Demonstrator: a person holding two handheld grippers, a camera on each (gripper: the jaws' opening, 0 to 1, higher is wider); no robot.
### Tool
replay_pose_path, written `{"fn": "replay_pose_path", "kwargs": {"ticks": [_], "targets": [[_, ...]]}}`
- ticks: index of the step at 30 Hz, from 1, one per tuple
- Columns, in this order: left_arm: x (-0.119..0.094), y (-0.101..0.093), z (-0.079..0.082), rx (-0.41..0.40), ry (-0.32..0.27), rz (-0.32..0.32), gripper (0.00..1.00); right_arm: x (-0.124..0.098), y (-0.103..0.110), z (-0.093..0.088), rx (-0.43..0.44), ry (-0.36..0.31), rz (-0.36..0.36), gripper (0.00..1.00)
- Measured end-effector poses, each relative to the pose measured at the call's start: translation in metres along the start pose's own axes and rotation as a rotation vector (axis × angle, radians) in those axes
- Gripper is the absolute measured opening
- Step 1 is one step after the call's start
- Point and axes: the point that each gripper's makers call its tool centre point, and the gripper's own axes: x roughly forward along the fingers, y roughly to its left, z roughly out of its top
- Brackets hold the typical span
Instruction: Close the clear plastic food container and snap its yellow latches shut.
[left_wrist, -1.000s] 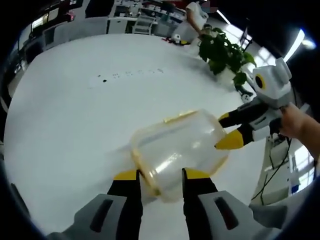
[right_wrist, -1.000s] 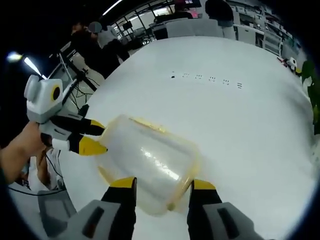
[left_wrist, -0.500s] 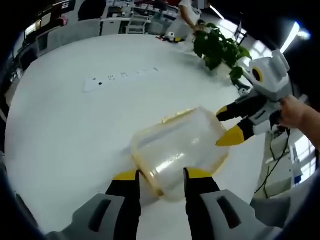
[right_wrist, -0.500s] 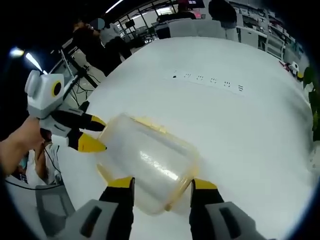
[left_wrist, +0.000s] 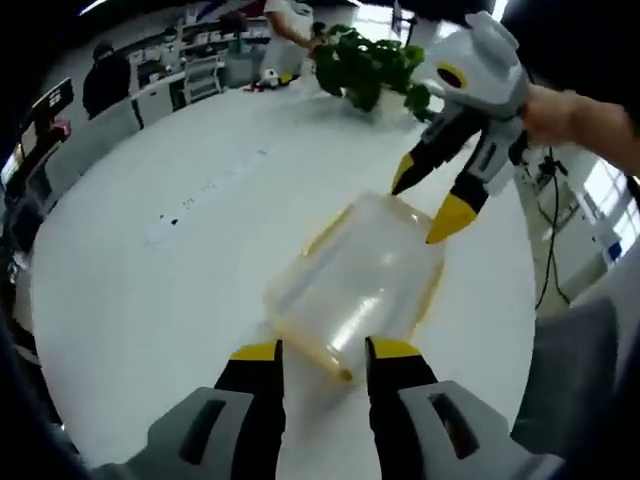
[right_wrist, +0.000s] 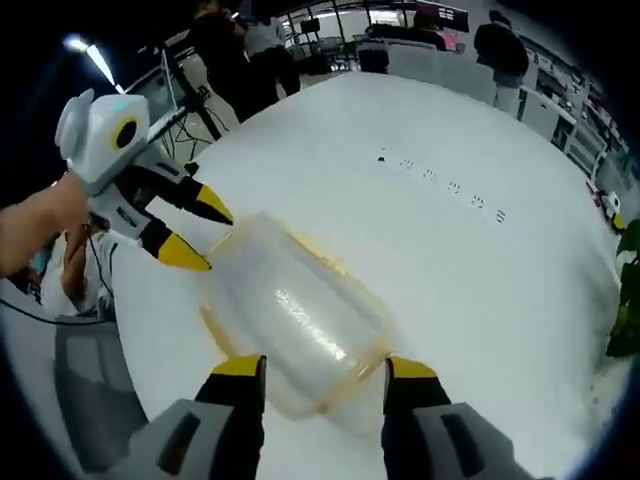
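Resting near the table's (left_wrist: 150, 300) edge, the clear container (left_wrist: 355, 285) with yellow trim lies between both tools. The left gripper (left_wrist: 320, 352) has its jaws apart around one end without gripping, and the right gripper (right_wrist: 323, 370) likewise straddles the opposite end, jaws apart.

Both views face the container (left_wrist: 352, 290) closely from opposite ends.

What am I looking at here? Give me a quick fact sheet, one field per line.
Surface: white table
Main item: clear container with yellow trim, lying on the table
Left gripper: open, jaws either side of one end of the container
Right gripper: open, jaws either side of the other end
Latches: cannot tell if snapped
Also on table: power strip, plant
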Motion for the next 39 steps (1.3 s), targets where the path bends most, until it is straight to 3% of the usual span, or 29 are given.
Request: {"fn": "replay_pose_path", "kwargs": {"ticks": [3,8,23,29,31,39], "targets": [[-0.003,0.0,0.001,0.05,0.021,0.004,0.28,-0.003,-0.006,0.004,-0.075,0.011,-0.042,0.37],[-0.006,-0.005,0.009,0.061,0.001,-0.026,0.27,-0.004,0.002,0.01,-0.094,0.015,-0.021,0.35],[-0.004,-0.02,0.013,0.349,0.078,-0.064,0.24,-0.006,0.006,0.011,-0.302,0.081,-0.009,0.32],[-0.002,-0.024,0.019,0.42,0.098,-0.07,0.25,-0.005,0.008,0.014,-0.417,0.101,-0.023,0.31],[-0.001,-0.024,0.02,0.475,0.109,-0.068,0.25,-0.004,0.013,0.016,-0.435,0.101,-0.003,0.3],[0.003,-0.029,0.027,0.557,0.122,-0.076,0.25,-0.003,0.018,0.027,-0.529,0.091,0.025,0.27]]}}
